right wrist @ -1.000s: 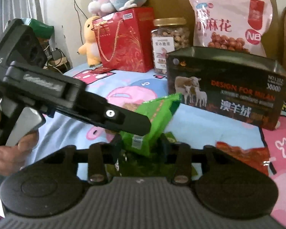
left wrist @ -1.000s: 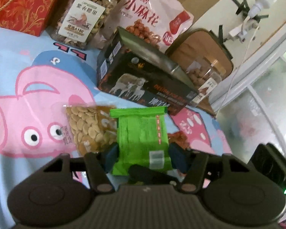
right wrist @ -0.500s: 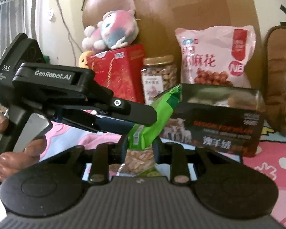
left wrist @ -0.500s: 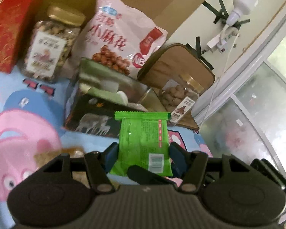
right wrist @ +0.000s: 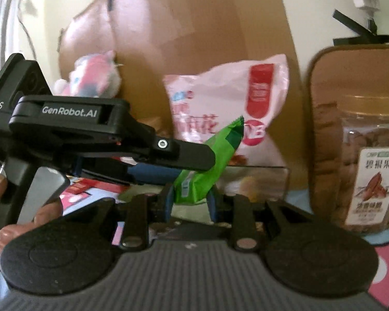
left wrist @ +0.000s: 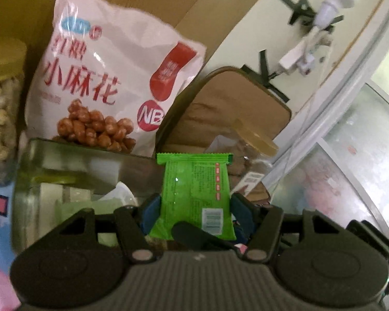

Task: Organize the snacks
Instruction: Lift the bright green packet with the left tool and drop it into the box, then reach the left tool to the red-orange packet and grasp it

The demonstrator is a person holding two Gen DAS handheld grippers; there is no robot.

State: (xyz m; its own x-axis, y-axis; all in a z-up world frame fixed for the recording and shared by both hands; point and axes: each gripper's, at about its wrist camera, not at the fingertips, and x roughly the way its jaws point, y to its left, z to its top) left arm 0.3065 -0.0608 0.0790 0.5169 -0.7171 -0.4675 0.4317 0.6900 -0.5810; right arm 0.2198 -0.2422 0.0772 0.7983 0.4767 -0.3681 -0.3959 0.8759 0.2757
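Note:
A green snack packet stands upright between the blue pads of my left gripper, which is shut on it. It hangs just above the open metal-lined box, whose inside holds pale wrapped snacks. In the right wrist view the same green packet shows tilted, held by the black left gripper body in front of the box. My right gripper sits right behind the packet with its jaws either side of the packet's lower end; whether they press on it cannot be told.
A pink bag of fried dough twists leans behind the box. A nut jar stands at the left, a pecan jar and a brown cushion at the right. A plush toy sits by the cardboard backdrop.
Both grippers have risen and moved forward with the green packet, from low over the pig-print cloth to just above the open box. The almond packet has dropped out of sight.

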